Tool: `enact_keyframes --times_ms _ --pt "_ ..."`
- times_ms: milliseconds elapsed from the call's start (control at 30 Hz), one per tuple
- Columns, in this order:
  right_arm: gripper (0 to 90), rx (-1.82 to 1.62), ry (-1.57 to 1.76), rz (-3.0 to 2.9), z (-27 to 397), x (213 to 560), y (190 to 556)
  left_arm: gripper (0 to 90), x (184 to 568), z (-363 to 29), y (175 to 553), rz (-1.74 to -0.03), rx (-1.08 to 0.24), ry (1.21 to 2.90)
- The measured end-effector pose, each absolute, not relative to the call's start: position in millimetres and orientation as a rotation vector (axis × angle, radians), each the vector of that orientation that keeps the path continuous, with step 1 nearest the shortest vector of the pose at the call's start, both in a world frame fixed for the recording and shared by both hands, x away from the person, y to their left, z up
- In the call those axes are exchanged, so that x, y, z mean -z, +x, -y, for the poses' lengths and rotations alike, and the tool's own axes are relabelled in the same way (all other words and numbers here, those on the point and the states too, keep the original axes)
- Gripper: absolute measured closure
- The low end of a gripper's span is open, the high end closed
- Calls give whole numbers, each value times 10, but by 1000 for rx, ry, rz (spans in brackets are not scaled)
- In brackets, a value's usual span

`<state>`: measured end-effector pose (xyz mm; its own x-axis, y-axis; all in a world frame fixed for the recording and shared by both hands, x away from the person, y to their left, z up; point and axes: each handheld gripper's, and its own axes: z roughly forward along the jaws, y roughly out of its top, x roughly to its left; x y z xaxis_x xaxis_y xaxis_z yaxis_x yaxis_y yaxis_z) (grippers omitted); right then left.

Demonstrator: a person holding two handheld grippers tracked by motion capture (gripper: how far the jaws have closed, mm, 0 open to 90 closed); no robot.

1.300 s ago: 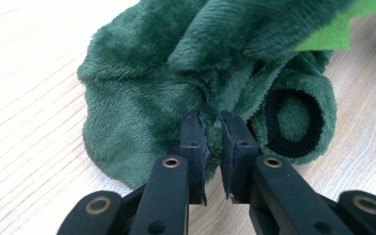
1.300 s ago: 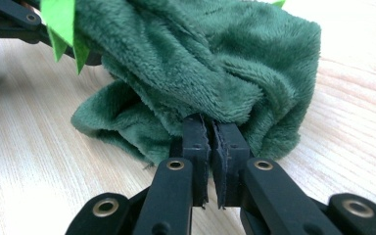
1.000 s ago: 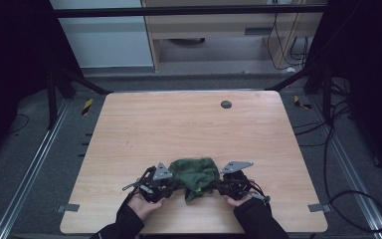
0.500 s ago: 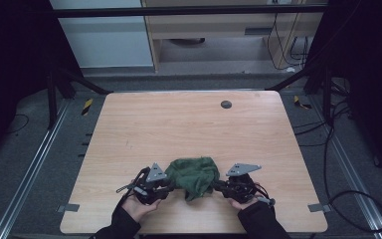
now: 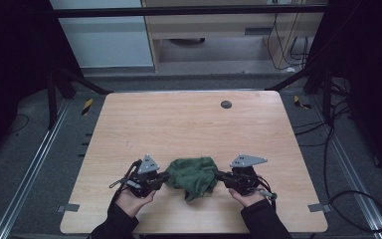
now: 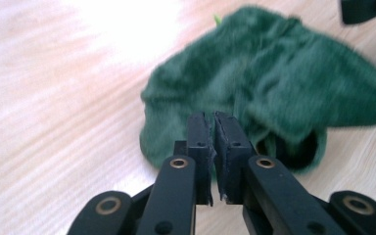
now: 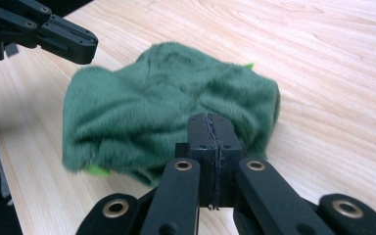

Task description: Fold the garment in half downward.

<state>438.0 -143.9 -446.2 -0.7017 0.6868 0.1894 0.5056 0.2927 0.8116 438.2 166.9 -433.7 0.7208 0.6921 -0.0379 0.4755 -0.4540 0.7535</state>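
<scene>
A crumpled dark green fuzzy cloth (image 5: 194,175) sits near the table's front edge between my two grippers. My left gripper (image 5: 168,177) has just been closing. Its jaws now meet on the cloth's left edge, as the left gripper view shows at the jaw tips (image 6: 211,120) against the cloth (image 6: 274,83). My right gripper (image 5: 219,175) has also just been closing and pinches the cloth's right edge (image 7: 166,107) at its tips (image 7: 209,120). The cloth sags between them, slightly raised. The left gripper (image 7: 73,41) shows across the cloth in the right gripper view.
The light wooden table (image 5: 189,124) has a small dark round grommet (image 5: 226,104) at the back. Metal frame rails and cables run along the floor at both sides. A cabinet stands beyond the far edge.
Both grippers' jaws closed onto the cloth's side edges and both hands rose a little. The cloth went from lying bunched on the table to hanging between the grippers.
</scene>
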Motion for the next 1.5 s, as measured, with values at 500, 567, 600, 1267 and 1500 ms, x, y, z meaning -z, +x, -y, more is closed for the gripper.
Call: enact_keyframes --times_ms 500,567,600,1267,1500 --pt "896 -1392 1056 -2438 1134 4507 4487 862 4391 -1394 4345 -800 -252 2166" --pt "896 -1373 1057 -2454 1130 4541 4470 861 4433 -1373 4302 -787 -249 2184" --pt "895 -1368 1058 -2456 1133 4552 4467 861 4442 -1369 4293 -783 -244 2187" --pt "882 -1305 1062 -2496 1165 4705 4368 852 4619 -1239 4177 -739 -236 2265" --pt "840 -1373 1040 -2458 1198 4646 4358 786 4480 -1380 4191 -770 -274 2199"
